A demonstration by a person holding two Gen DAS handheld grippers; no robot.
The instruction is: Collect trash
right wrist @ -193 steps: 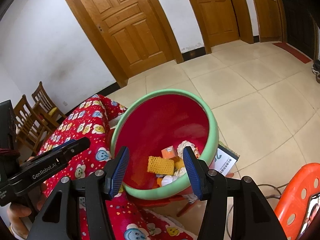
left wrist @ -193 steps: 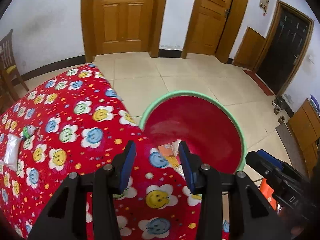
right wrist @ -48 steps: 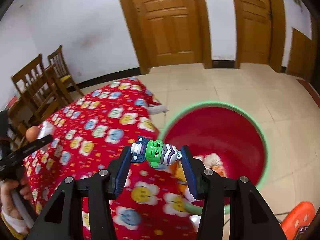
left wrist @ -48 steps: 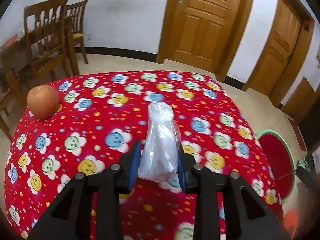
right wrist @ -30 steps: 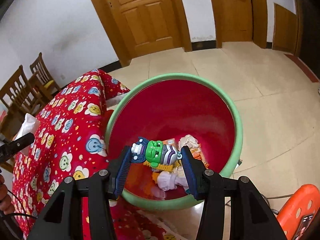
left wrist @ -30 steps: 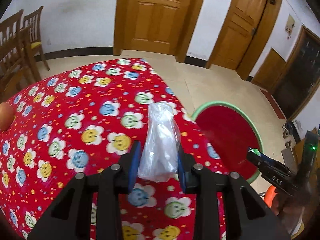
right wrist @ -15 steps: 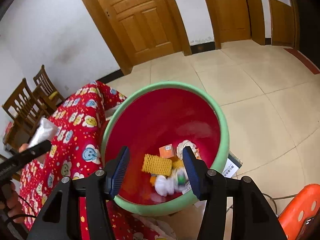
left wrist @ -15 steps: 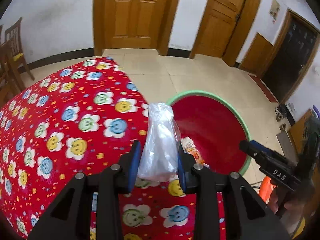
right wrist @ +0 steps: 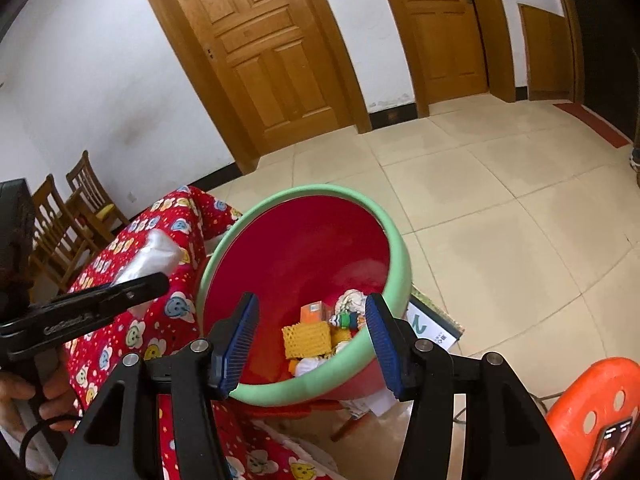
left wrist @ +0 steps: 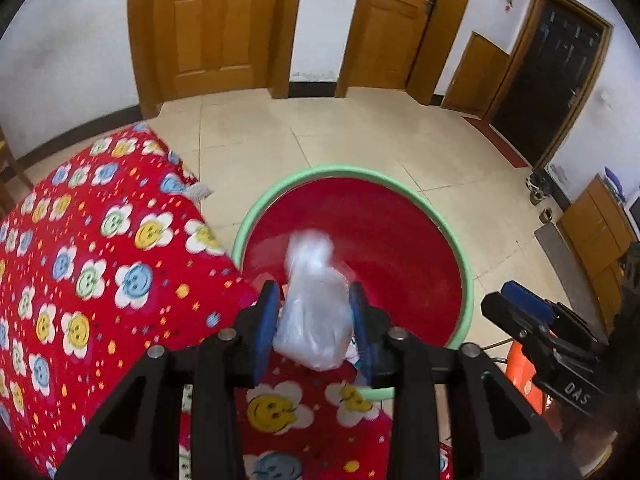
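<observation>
I hold a clear plastic bag (left wrist: 316,312) in my left gripper (left wrist: 314,320). The jaws are squeezed on the bag from both sides. The bag stands tall between them, with its knotted top pointing up and away from me, toward the middle of the frame.

The big red tub (left wrist: 400,240) with the green rim is the trash bin. In the left camera it sits just past my jaws, in the middle of the frame. The top of the bag shows in front of the red inside, but the fat bottom part shows over the flowery red table (left wrist: 100,264) and the near rim. So I think the bag must go a bit more forward before I let go, or it may land on the table edge.

My right gripper (right wrist: 312,334) is empty, and its jaws are wide apart. It is over the near rim of the tub (right wrist: 400,248), at the bottom middle of its frame. It is the closer one, but it has nothing to drop.

The right camera shows what the left cannot: the trash in the bottom of the tub, like a yellow sponge (right wrist: 306,338) and a small orange box (right wrist: 314,312). It also shows my left gripper (right wrist: 136,284) and the bag (right wrist: 154,256) from the side, at the left of the frame, over the table (right wrist: 176,216) and not past the rim.
</observation>
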